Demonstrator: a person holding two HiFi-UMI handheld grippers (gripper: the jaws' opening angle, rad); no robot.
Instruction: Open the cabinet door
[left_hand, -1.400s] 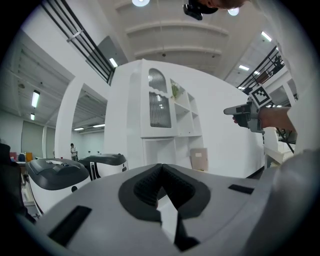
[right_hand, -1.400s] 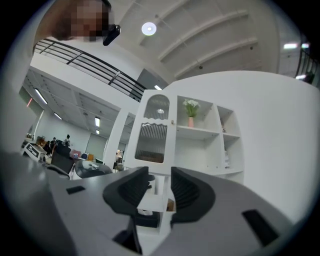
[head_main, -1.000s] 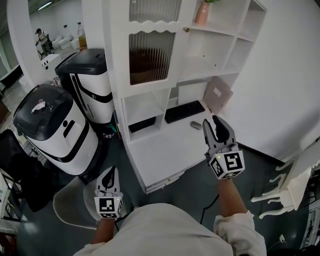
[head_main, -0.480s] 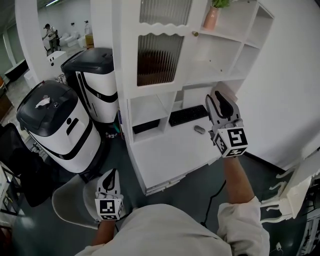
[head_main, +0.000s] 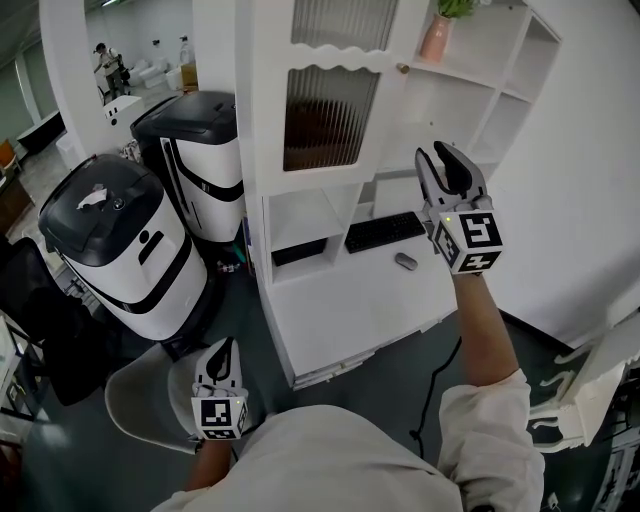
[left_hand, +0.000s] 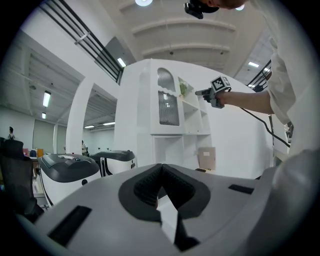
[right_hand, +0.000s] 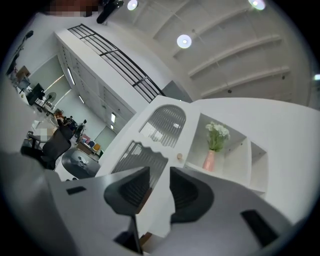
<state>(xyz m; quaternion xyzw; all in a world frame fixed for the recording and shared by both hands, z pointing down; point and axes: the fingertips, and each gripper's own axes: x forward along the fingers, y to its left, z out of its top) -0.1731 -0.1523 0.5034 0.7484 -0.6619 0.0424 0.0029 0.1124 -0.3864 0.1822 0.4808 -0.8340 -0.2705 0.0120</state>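
The right tool (head_main: 446, 162) is held raised, well short of the cabinet door (head_main: 330, 115), with its jaws parted and nothing between them (door shut, knob (head_main: 402, 68) untouched). The left tool (head_main: 222, 355) is held low, closed and empty.

2 grippers (head_main: 443, 160) (head_main: 222, 350), 1 cabinet (head_main: 270, 120), 2 black-topped machines (head_main: 105, 200) (head_main: 190, 115), 1 keyboard (head_main: 385, 231), 1 mouse (head_main: 405, 261), 1 pink vase (head_main: 436, 38).

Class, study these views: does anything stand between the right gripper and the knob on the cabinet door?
Nothing visible does. The right gripper, jaws apart and empty, is short of the knob on the cabinet door, with only open air between them.
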